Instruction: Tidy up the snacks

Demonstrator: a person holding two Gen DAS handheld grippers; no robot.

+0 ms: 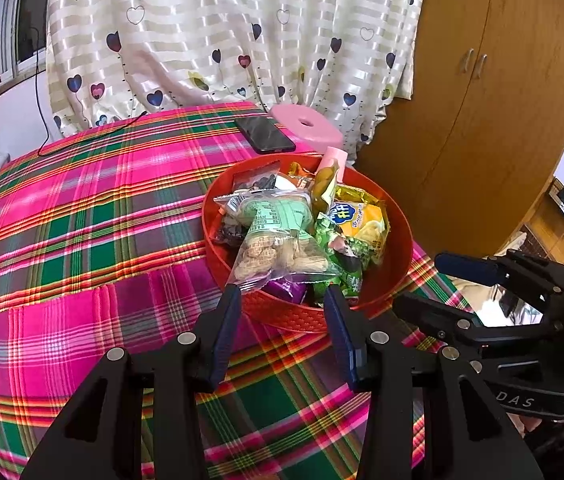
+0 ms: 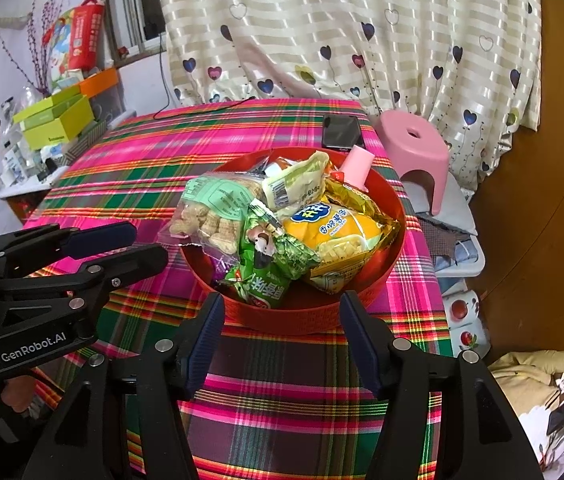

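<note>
On the pink and green plaid tablecloth sits a round red bowl, and it is heaped full of snack packets. Everything else is easy to find from that bowl.

On the left of the pile, as the right wrist camera sees it, lies a clear bag of peanuts with a green label; one corner hangs out over the bowl's rim. Beside it on the right is a yellow chip bag. In front of both, near the bowl's closest edge, is a green snack packet. A pale green packet with a barcode sits at the back of the pile. A pink packet sticks up at the far rim.

Just behind the bowl lies a black phone (its screen is dark). Past the table's far right corner stands a pink plastic stool.

The left gripper is at the near rim of the bowl. Its jaws are apart, with nothing pinched between them; the bottom edge of the peanut bag shows just beyond its tips. The right gripper is at the near rim too, jaws spread wide, holding nothing.
</note>
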